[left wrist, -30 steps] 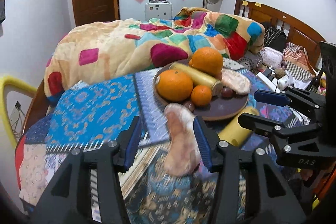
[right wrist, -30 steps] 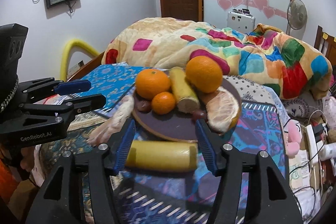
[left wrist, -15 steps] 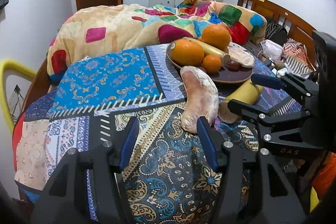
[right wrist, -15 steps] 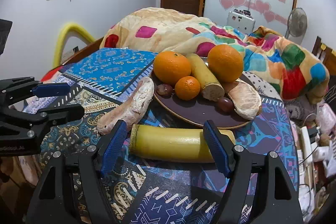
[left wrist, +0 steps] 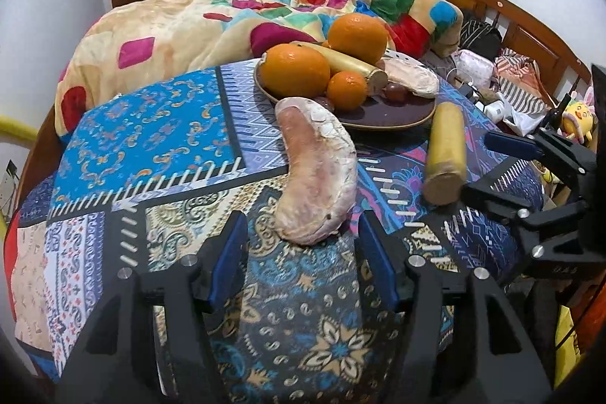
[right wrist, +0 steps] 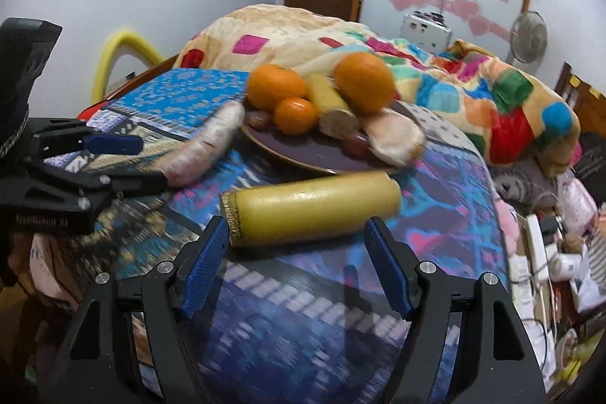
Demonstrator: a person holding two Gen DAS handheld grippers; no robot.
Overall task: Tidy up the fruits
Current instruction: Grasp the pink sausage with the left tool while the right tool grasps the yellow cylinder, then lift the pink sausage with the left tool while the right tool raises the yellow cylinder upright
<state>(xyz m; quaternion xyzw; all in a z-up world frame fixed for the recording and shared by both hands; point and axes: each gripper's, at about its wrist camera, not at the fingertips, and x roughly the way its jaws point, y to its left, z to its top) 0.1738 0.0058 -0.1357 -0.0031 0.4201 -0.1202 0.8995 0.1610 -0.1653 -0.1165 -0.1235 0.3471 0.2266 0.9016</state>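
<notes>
A dark plate (left wrist: 382,118) holds two big oranges (left wrist: 295,70), a small orange (left wrist: 346,89), a yellow cane piece (left wrist: 352,63), a pale pomelo segment (left wrist: 411,78) and small dark fruits. A second pale pomelo segment (left wrist: 318,169) lies on the patterned cloth in front of the plate, just beyond my open, empty left gripper (left wrist: 301,252). A second yellow cane piece (right wrist: 314,209) lies crosswise just beyond my open, empty right gripper (right wrist: 297,269). The plate also shows in the right wrist view (right wrist: 299,154).
The patterned cloth (left wrist: 151,146) covers a round table. A bed with a colourful quilt (left wrist: 197,25) lies behind it. Cluttered items and a wooden headboard (left wrist: 503,25) are at the right. A yellow chair frame (right wrist: 121,52) stands at the left.
Both grippers have pulled back from the plate. The pomelo segment and the cane piece, formerly between the fingers, now lie on the cloth just beyond the fingertips.
</notes>
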